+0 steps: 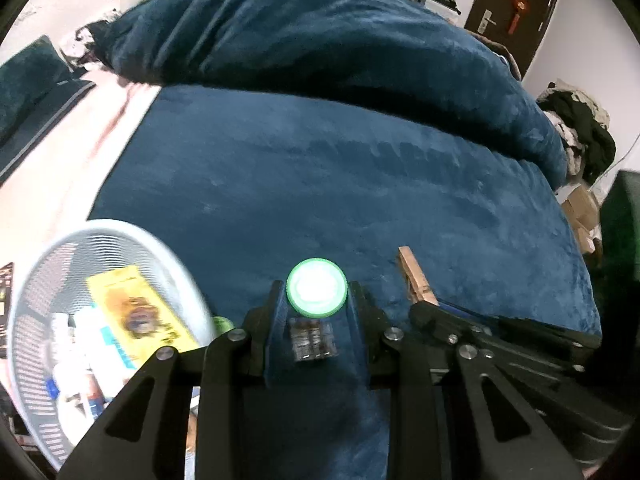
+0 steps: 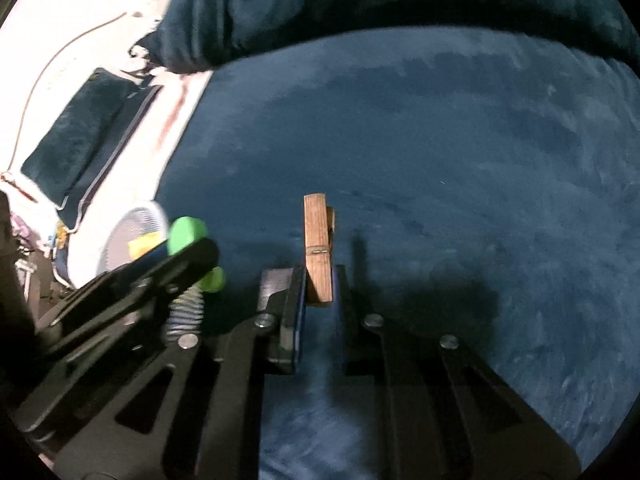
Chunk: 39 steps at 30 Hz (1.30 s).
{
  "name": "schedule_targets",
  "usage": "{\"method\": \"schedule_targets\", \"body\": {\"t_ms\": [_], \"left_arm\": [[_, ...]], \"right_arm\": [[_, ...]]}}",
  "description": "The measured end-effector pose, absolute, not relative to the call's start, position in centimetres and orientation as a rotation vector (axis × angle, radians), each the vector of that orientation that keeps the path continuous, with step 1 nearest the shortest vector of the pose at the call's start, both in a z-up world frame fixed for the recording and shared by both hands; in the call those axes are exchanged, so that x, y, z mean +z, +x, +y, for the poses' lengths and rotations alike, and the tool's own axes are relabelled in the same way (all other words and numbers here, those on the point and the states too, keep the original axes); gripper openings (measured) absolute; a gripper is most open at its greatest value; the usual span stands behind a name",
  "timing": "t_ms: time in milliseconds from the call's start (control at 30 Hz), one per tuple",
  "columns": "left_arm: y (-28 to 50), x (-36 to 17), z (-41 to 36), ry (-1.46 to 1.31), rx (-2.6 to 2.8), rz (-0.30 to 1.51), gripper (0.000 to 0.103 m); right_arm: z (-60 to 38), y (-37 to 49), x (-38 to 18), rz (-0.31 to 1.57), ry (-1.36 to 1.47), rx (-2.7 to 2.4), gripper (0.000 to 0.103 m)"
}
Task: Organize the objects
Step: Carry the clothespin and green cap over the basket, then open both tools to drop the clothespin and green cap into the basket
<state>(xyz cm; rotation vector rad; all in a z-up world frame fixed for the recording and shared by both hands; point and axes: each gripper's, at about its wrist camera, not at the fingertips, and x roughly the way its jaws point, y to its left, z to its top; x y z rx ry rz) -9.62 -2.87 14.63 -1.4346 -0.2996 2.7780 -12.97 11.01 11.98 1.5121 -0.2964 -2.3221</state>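
Note:
My left gripper [image 1: 316,300] is shut on a small bottle with a green cap [image 1: 316,287] and holds it above the blue bedspread. My right gripper [image 2: 320,280] is shut on a wooden clothespin [image 2: 318,248], which sticks up between the fingers. The clothespin also shows in the left wrist view [image 1: 416,282], just right of the left gripper. The green cap [image 2: 186,234] and the left gripper show at the left of the right wrist view. A white mesh basket [image 1: 32,288] stands lower left, by the left gripper.
The basket holds a yellow packet [image 1: 132,312] and other small packs. A bunched blue duvet [image 1: 320,32] lies across the far side of the bed. A dark cushion [image 2: 76,144] lies at the left. Clothes [image 1: 580,128] and boxes are piled at the right.

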Motion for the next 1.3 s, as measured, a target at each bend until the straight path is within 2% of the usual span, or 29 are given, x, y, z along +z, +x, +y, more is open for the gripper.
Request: {"method": "schedule_targets", "body": {"t_ms": [467,1300], "left_arm": [[-3.1,15.2,-10.5,-1.524,2.933,-0.328,0.03],[-0.3,13.8,-16.9,-1.643,3.001,-0.459,0.03]], "right_arm": [[5.2,-9.0,14.2,-0.408,1.478,-2.208,0.013],[-1.8,-8.1,13.6,-0.281,1.461,-2.069,0.013]]}}
